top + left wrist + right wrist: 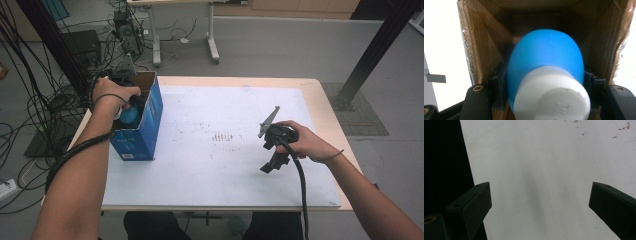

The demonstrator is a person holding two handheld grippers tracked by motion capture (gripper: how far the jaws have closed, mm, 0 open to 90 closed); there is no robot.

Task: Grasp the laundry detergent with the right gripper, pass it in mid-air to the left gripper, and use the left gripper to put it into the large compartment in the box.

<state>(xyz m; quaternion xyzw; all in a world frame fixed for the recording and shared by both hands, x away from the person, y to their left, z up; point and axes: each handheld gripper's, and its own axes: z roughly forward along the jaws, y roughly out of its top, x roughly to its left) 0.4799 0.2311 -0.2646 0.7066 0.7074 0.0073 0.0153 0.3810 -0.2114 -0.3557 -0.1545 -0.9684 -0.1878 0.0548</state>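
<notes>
Two forearms come in at the near edge. Left gripper (pixel 541 100) pinches one blue bottle (pixel 545 60) with a white cap (pixel 552 96) inside one blue carton (pixel 145 127) at the bench's (pixel 225 170) far left; right gripper (pixel 540 200) hangs spread over bare bench at the right.

1. Bright blue bulb-shaped bottle (pixel 546 60), plain, with white cap (pixel 552 100).
2. Blue cardboard box (pixel 142 125) with white print outside, raw brown inside.
3. White tabletop (pixel 225 165), speckled with small dark reddish-brown marks, edged in pale wood.
4. Black left gripper (pixel 544 100) and black right gripper (pixel 540 202); black cable (pixel 301 185).
5. Grey floor (pixel 280 45).
</notes>
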